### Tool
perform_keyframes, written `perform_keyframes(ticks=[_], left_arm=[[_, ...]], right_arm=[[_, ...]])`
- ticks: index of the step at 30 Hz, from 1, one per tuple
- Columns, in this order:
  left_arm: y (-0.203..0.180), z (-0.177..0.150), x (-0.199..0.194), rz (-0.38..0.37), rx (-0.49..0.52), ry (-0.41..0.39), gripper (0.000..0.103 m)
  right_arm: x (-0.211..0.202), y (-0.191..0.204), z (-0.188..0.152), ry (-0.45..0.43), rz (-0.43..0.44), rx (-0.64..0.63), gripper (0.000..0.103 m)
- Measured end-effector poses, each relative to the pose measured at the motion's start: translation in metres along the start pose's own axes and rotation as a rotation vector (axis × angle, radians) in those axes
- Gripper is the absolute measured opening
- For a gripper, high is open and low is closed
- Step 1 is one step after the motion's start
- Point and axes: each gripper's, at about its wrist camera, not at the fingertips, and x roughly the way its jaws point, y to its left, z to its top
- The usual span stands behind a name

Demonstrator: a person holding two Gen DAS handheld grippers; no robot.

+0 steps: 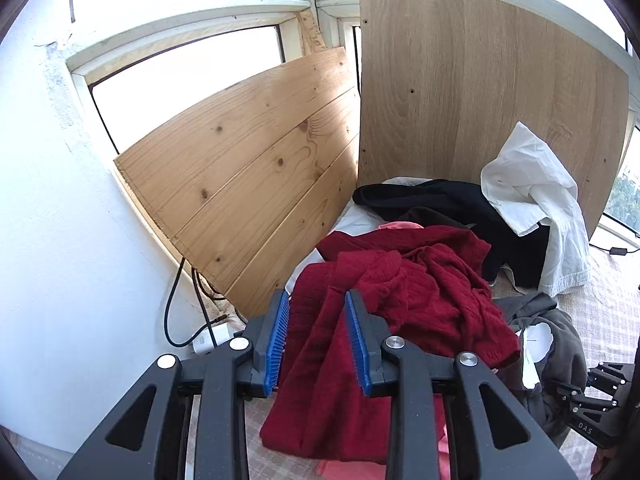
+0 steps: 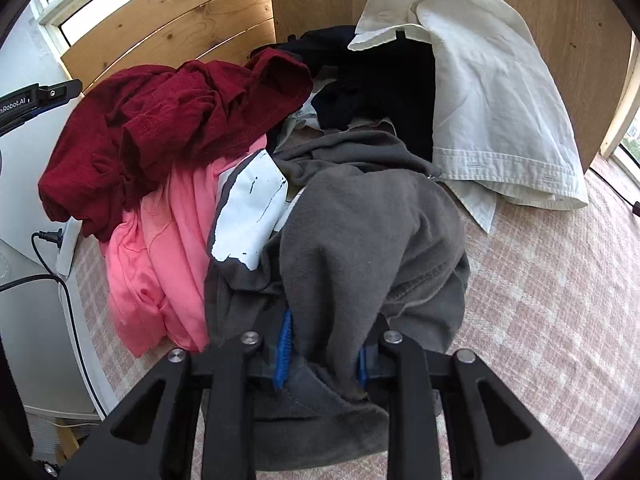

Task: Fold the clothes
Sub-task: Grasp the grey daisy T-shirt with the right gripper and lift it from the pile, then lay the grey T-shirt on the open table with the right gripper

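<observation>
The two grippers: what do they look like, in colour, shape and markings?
Both the left gripper and the right gripper are matt black, with angular linkage arms that have triangular cut-outs and round silver pivot pins. Their fingers carry bright blue ribbed pads. White lettering is printed on the body of each, only partly readable.

The crumpled grey sweatshirt [image 2: 360,232] drapes over the right hand-held gripper [image 2: 324,356], hiding most of its blue ribbed pads [image 2: 285,344]. The smooth pink garment [image 2: 160,248] lies half buried under the dark red knitted sweater [image 2: 160,120]. The black garment [image 2: 380,88] disappears beneath the white cotton shirt [image 2: 480,100].
</observation>
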Motion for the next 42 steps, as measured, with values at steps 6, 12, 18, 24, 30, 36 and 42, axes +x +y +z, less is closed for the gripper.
perform_keyframes(ticks=[6, 12, 18, 24, 30, 36, 42], left_arm=[[0.015, -0.002, -0.029, -0.027, -0.031, -0.043, 0.029], [0.014, -0.003, -0.045, -0.071, -0.037, -0.072, 0.029], [0.007, -0.007, -0.059, -0.099, -0.003, -0.09, 0.03], [-0.008, -0.011, -0.069, -0.144, 0.048, -0.104, 0.036], [-0.068, -0.022, -0.057, -0.27, 0.19, -0.029, 0.037], [-0.17, -0.059, -0.036, -0.487, 0.382, 0.133, 0.038], [-0.24, -0.108, -0.012, -0.541, 0.453, 0.28, 0.038]], right_arm=[[-0.063, -0.014, 0.028, -0.131, 0.102, 0.112, 0.014], [-0.185, 0.009, 0.071, -0.4, 0.138, 0.033, 0.014], [-0.275, 0.017, 0.082, -0.529, 0.181, -0.001, 0.014], [-0.295, -0.038, 0.038, -0.447, 0.239, 0.167, 0.019], [-0.224, -0.165, -0.082, -0.124, -0.339, 0.557, 0.052], [-0.188, -0.184, -0.127, -0.059, -0.303, 0.606, 0.052], [-0.133, -0.178, -0.109, 0.008, -0.312, 0.444, 0.052]])
